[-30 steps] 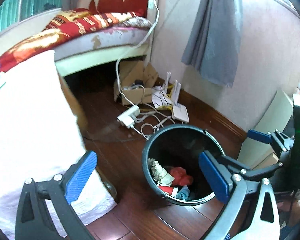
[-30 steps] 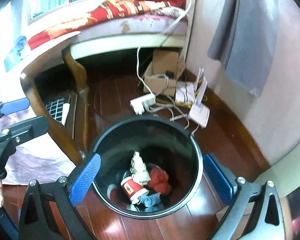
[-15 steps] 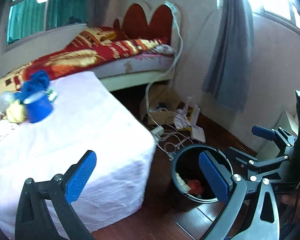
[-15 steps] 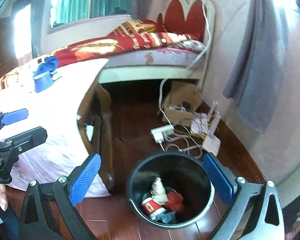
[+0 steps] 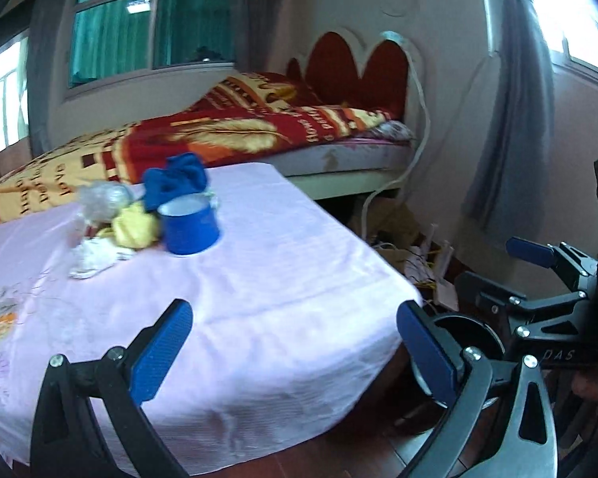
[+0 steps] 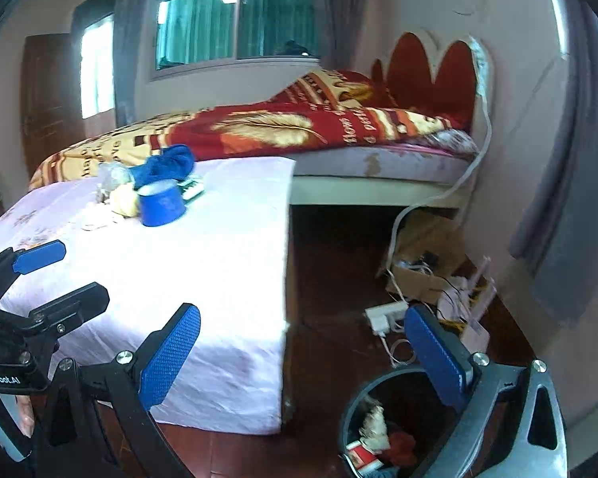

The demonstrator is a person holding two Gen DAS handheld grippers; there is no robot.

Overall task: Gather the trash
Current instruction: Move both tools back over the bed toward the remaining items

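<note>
Trash sits in a small heap on the desk, far from both tools: a blue cup lying tilted with its pale mouth facing up, a yellow crumpled piece touching it on one side, a blue cloth bunched behind, a clear crinkled wrapper and white crumpled paper beside them. In the right wrist view the same heap lies toward the far left part of the pale pink tablecloth, with a small green-and-white packet just beside the cup; its print is too blurred to read.

Readable writing is sparse. The bed blanket carries words, of which "love" can be made out near its yellow end in the left wrist view. The left tool's body shows "GenRobot.AI" in the right wrist view, and the right tool's body shows letters "DAS" in the left wrist view.

The left tool hangs over the near edge of the desk, its blue pads spread wide and holding nothing. The right tool is likewise spread wide and empty, held off the desk's corner above the wooden floor. A black bin stands on the floor just below the right tool, beside the desk's corner, with crumpled white, red and blue scraps inside. Beyond it lie a white power strip, cables and a cardboard box under the bed's end.
</note>
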